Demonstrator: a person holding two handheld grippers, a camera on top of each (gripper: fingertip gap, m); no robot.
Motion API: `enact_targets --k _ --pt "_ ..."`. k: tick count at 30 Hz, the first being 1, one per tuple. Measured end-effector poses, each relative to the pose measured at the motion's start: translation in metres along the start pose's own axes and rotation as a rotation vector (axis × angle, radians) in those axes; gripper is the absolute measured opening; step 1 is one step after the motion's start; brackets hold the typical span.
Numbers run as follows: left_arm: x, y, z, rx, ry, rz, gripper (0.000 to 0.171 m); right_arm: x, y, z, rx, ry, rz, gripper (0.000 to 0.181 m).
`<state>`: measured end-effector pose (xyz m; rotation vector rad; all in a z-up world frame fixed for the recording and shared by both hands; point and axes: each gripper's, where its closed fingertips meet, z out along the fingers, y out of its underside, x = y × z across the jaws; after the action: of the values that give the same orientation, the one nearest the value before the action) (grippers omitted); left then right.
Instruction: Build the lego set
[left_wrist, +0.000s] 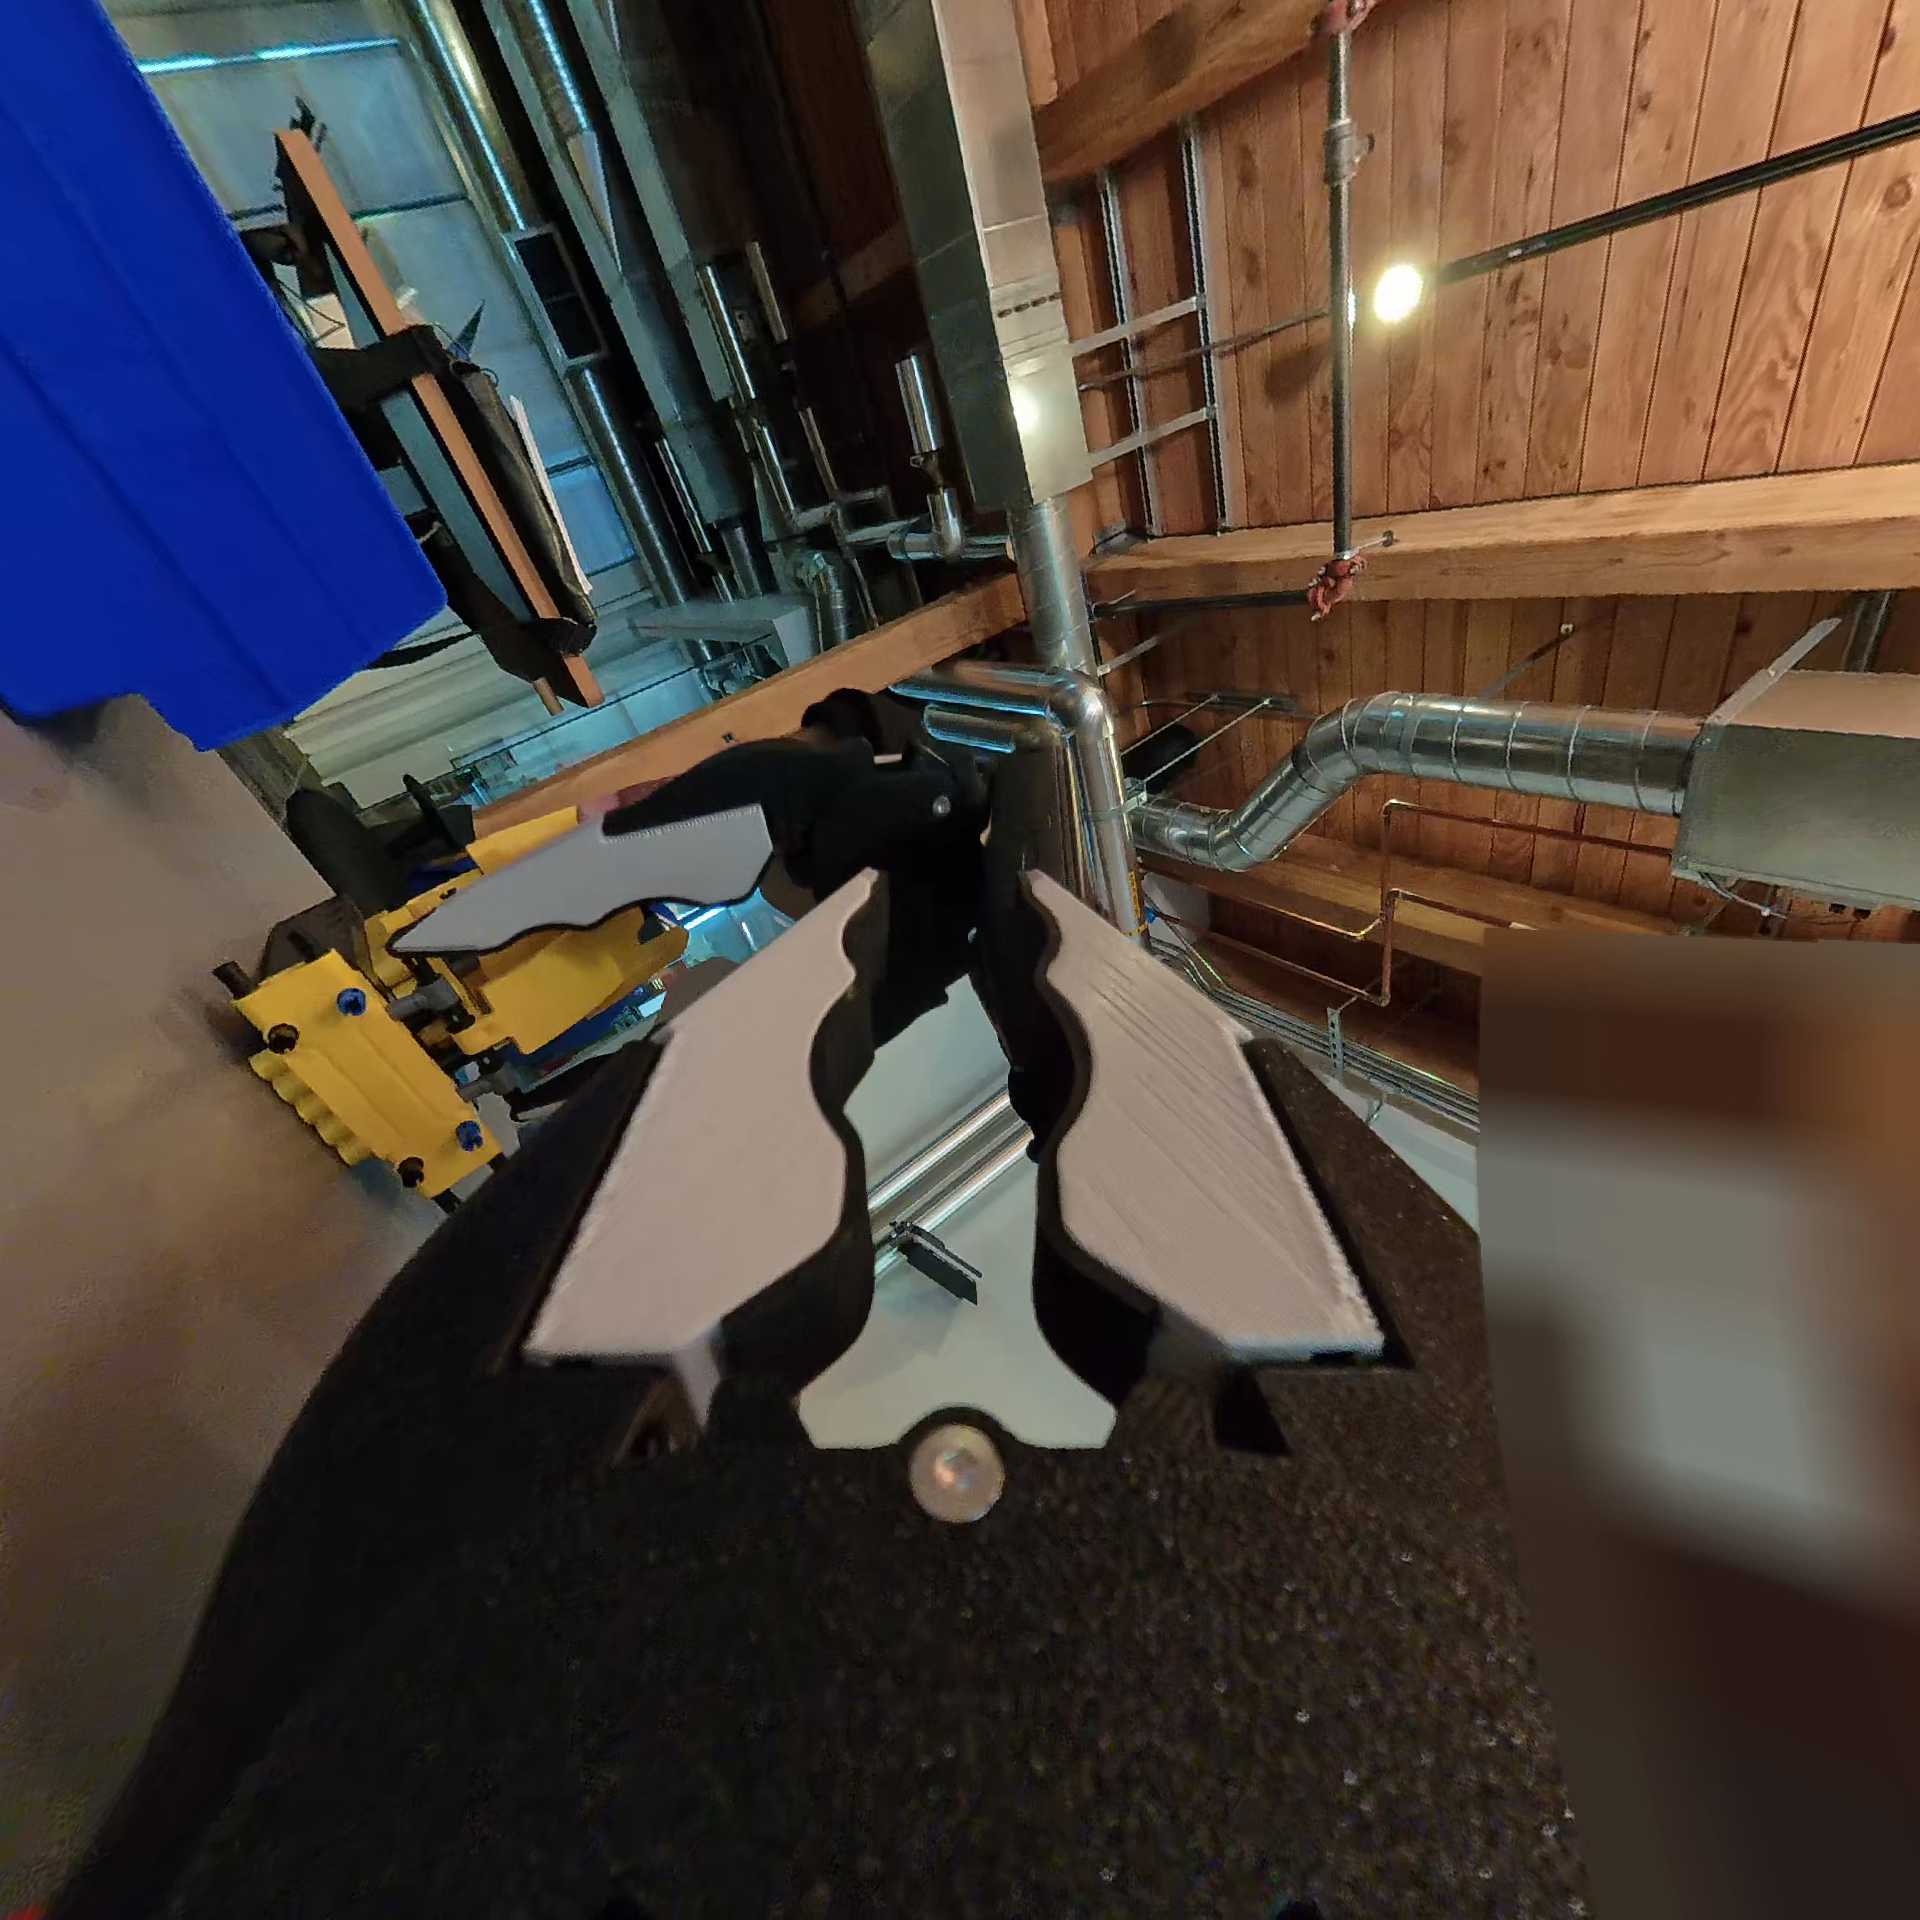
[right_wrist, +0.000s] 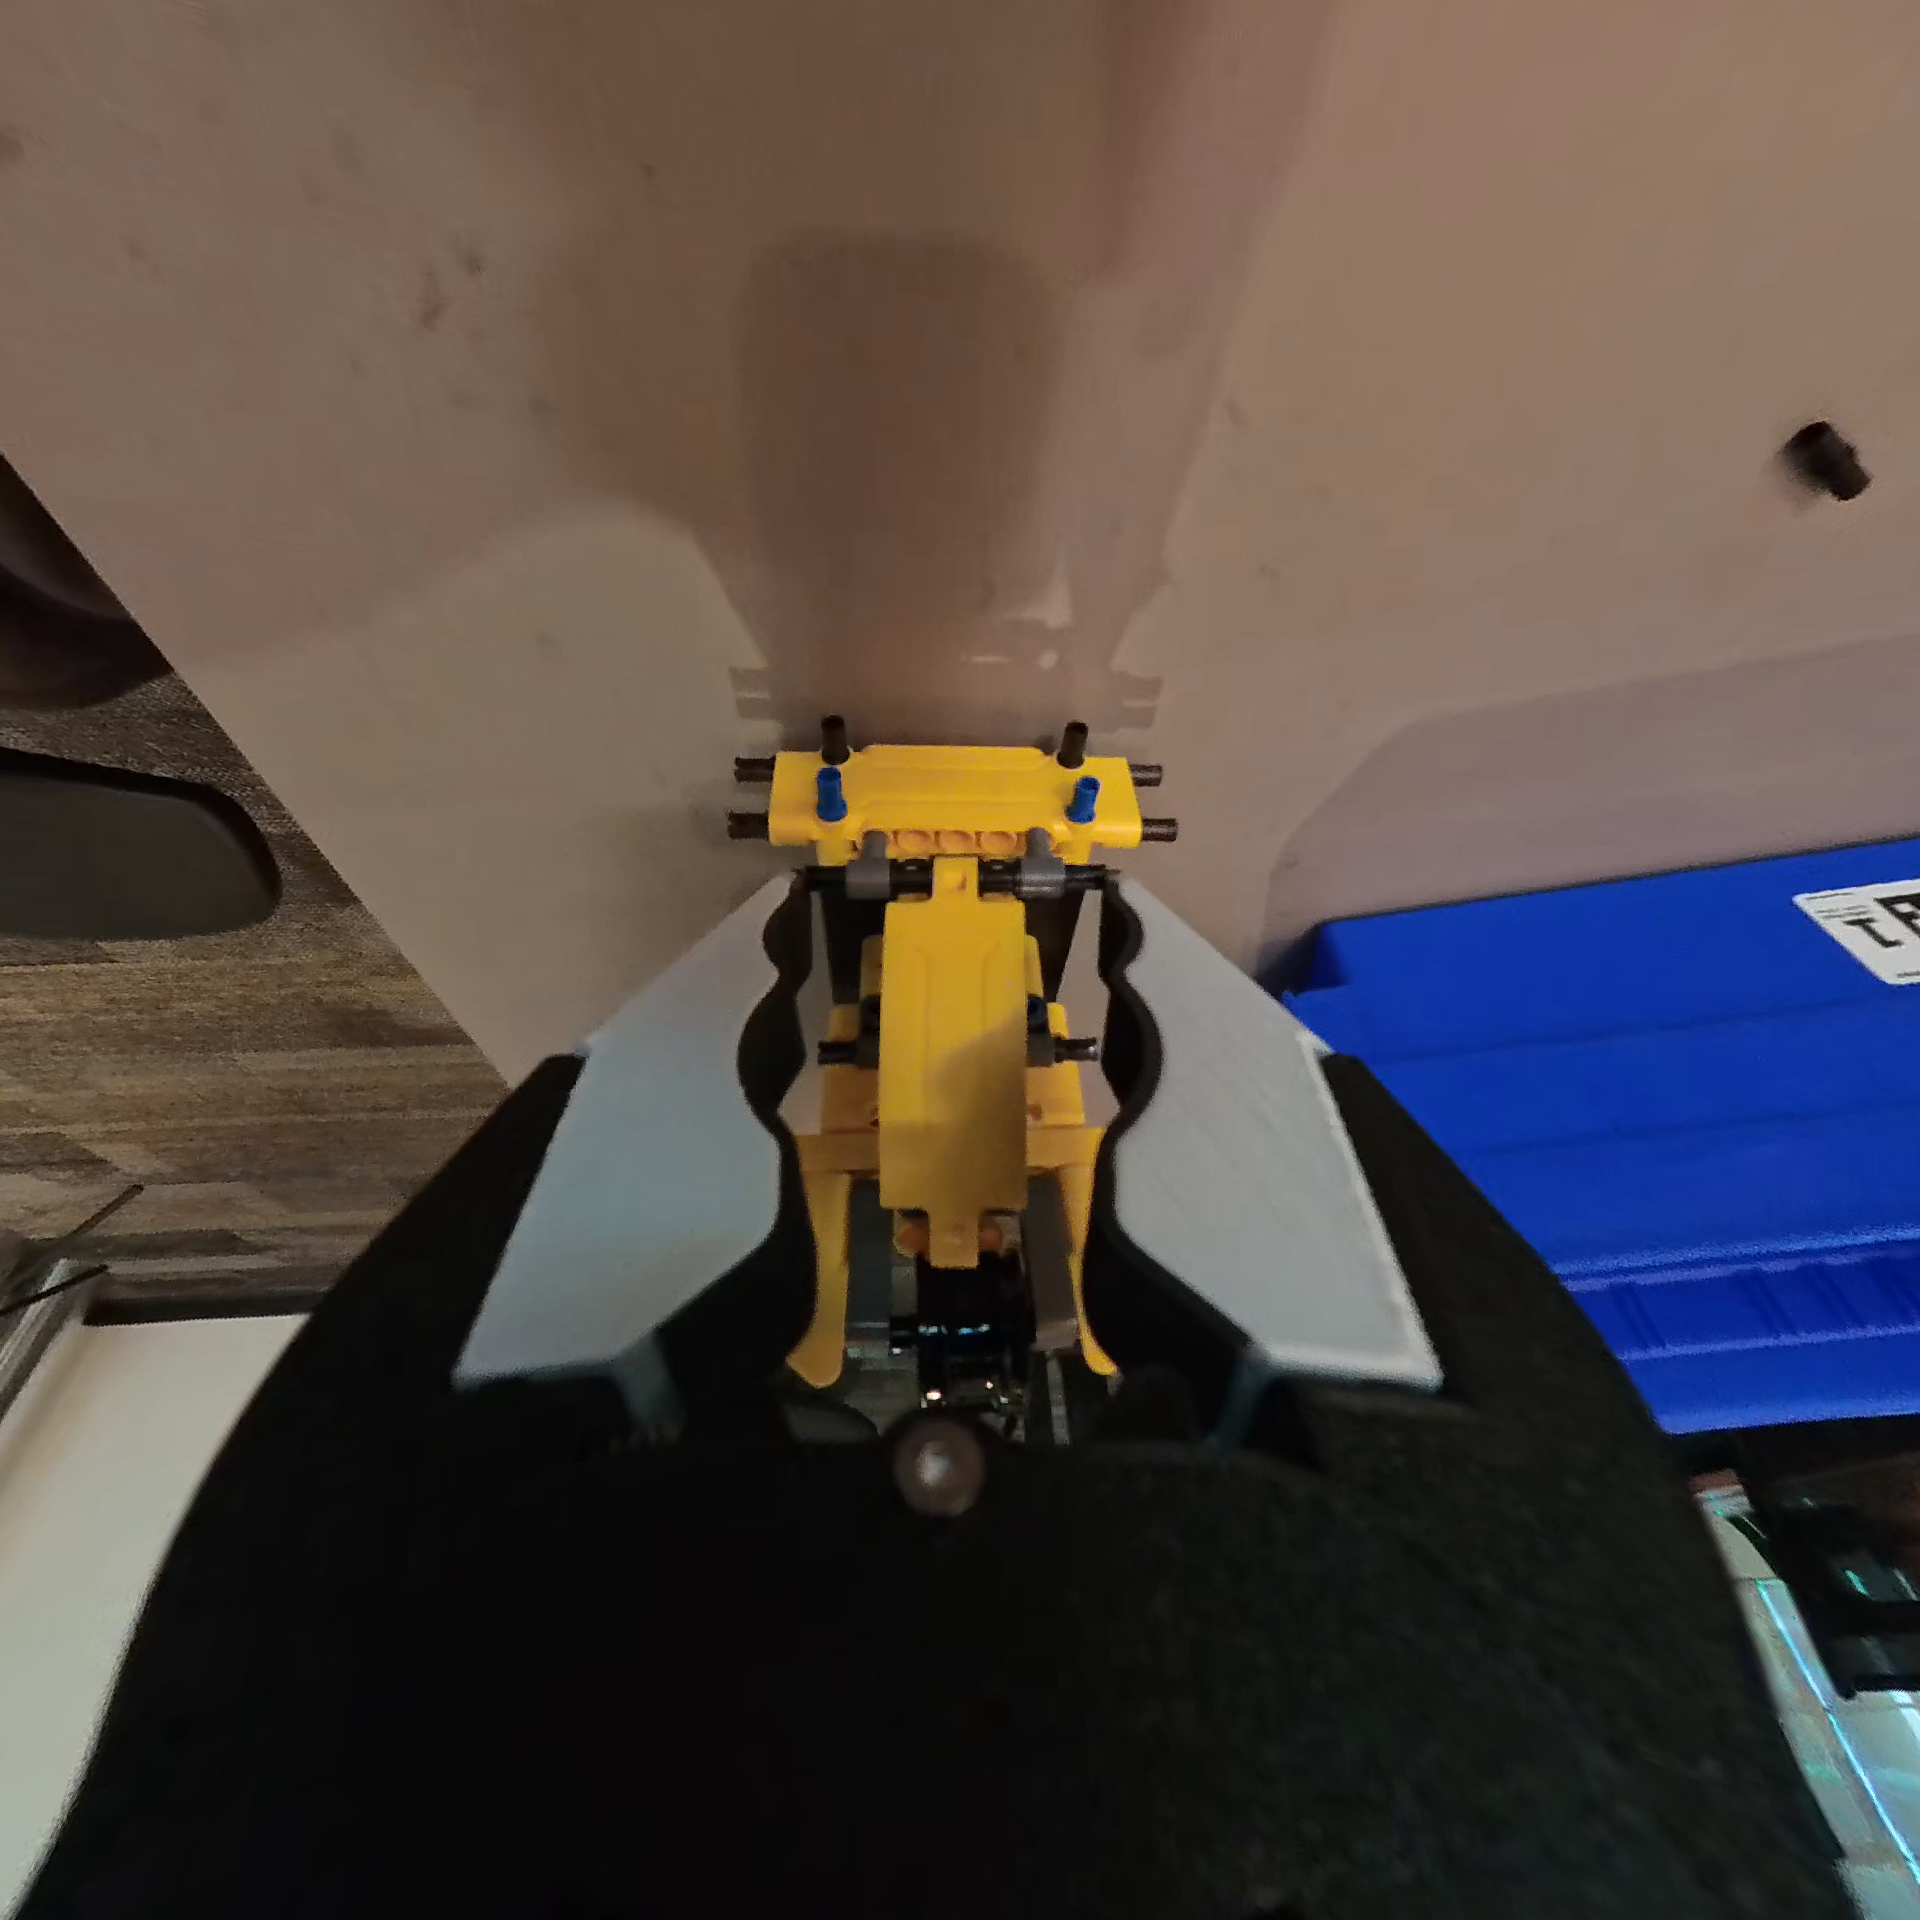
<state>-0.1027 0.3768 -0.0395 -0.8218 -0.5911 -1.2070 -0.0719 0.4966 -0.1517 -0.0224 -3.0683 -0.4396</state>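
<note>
Your right gripper (right_wrist: 951, 904) is closed partway on one yellow brick-built toy model (right_wrist: 951, 1081), which lies lengthwise between the fingers, long axis running 6 to 12 o'clock; its wide end with two blue pins (right_wrist: 828, 795) points to 12, against the pale table (right_wrist: 520, 364). One blue bin (right_wrist: 1621, 1122) sits at 3 o'clock. Your left gripper (left_wrist: 951, 894) is spread open and empty, aimed up at the ductwork (left_wrist: 1455, 743); the model shows at its 9 o'clock
</note>
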Motion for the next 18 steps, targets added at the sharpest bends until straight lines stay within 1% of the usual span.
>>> enact_targets --k 4,9,14,18 --pt "0.0006 -0.0013 -0.0003 0.003 -0.002 0.004 0.024 -0.0002 0.0008 0.0005 -0.009 0.0 0.003 0.054" --pt "0.0012 -0.0017 -0.0004 0.008 0.002 -0.002 0.024 0.0 0.0032 0.0022 0.03 -0.06 0.067 0.054" --pt "0.0004 -0.0022 -0.0007 0.011 -0.002 -0.002 0.024 0.0002 0.0026 0.0023 0.005 -0.054 0.047 0.054" --pt "0.0002 -0.0033 -0.0012 0.015 -0.003 -0.002 0.024 0.0003 0.0026 0.0028 0.013 -0.061 0.051 0.054"
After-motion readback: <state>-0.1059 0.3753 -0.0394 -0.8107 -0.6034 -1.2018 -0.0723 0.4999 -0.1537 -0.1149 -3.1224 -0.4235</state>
